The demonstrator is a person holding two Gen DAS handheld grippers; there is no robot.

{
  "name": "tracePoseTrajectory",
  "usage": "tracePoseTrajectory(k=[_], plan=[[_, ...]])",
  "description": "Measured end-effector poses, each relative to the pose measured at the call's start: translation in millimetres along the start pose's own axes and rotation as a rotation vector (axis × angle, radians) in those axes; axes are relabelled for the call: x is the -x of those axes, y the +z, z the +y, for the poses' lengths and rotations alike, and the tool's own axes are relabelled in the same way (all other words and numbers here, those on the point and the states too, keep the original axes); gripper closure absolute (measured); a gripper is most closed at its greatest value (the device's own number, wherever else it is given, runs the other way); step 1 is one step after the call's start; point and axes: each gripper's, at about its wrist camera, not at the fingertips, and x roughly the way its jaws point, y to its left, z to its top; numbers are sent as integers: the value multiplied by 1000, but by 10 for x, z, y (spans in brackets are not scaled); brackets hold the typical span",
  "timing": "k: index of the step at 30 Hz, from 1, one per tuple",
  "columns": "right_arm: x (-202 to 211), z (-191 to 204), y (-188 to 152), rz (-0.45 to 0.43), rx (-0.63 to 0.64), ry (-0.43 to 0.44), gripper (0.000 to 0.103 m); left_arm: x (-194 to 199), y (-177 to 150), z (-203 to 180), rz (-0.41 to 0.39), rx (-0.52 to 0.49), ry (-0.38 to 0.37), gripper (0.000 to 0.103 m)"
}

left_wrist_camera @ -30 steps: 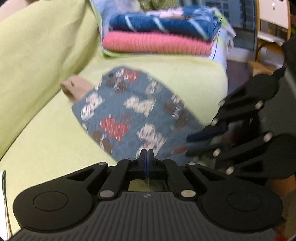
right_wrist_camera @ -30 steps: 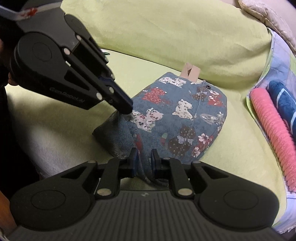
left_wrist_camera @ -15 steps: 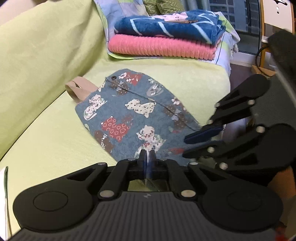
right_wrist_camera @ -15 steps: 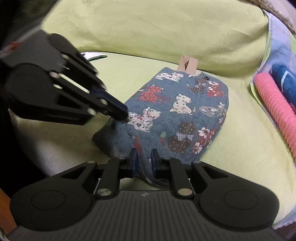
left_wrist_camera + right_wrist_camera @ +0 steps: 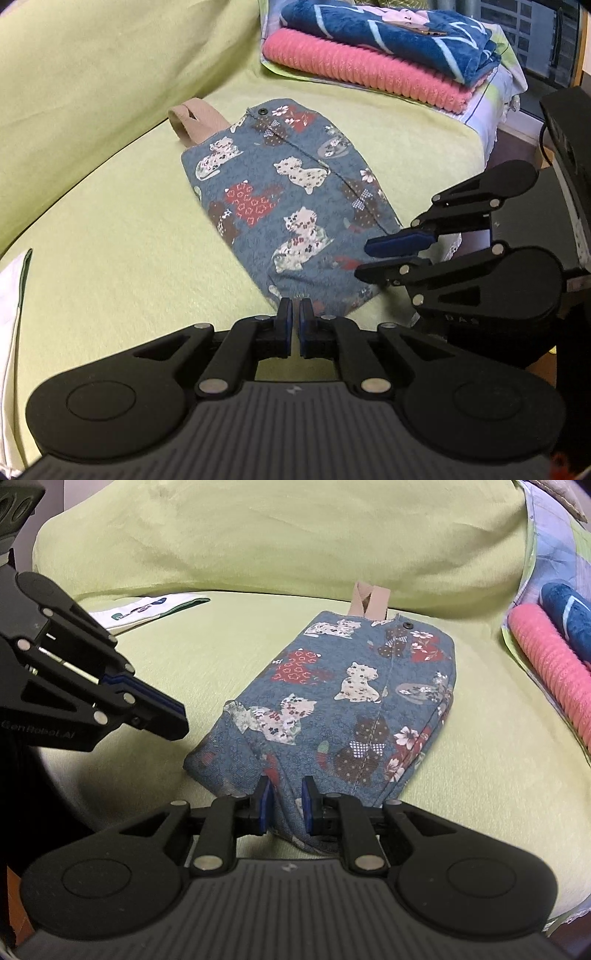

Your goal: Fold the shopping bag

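- Left wrist view: the shopping bag (image 5: 291,218), blue cloth printed with cats and hearts, lay folded into a narrow flat packet on the yellow-green sofa seat (image 5: 122,251). Its tan handle loop (image 5: 192,123) stuck out at the far end, toward the back cushion (image 5: 103,74).
- The left gripper (image 5: 295,317) sat at the packet's near end with its blue-padded fingers nearly together, only a thin slit between them; nothing showed in the slit, and the tips were just short of the fabric edge.
- The right gripper (image 5: 376,260) came in from the right side, its jaws a little apart at the packet's near right corner; from here I could not tell whether cloth lay between them.
- A folded pink towel (image 5: 365,74) with a blue blanket (image 5: 388,33) stacked on it rested at the far end of the seat, well apart from the bag. A white cloth edge (image 5: 11,295) showed at the left margin.
- Right wrist view: the bag (image 5: 343,709) lay in the middle of the seat, handle (image 5: 369,600) pointing at the back cushion.
- The right gripper (image 5: 286,801) stood with jaws parted, and a bunched fold of the bag's near edge lay between the pads, without being squeezed flat.
- The left gripper (image 5: 177,720) hung to the left, tips close together, just beside the bag's near left corner but apart from it.
- A white printed bag (image 5: 147,611) lay flat farther back on the left.
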Motion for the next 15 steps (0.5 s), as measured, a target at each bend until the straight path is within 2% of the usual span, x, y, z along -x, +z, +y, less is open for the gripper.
tracePoseTrajectory(k=[5,7,10,12,15], plan=[[-2,-13,-2,-3,-10,4,90,11,-58,-53,8,-19,17,99],[-4,-12,-3,-3,-10,4,90,42,-119,-132,-13,-99,32,99],[-3,-41,0,-3,-23,17,90,82,-335,-395,-68,-387,108,87],[-2,-86,3,-2,-39,35,90,55,-571,-610,-108,-654,196,74],[-7,-172,10,1,-81,69,90,-98,-890,-785,-146,-991,310,73]])
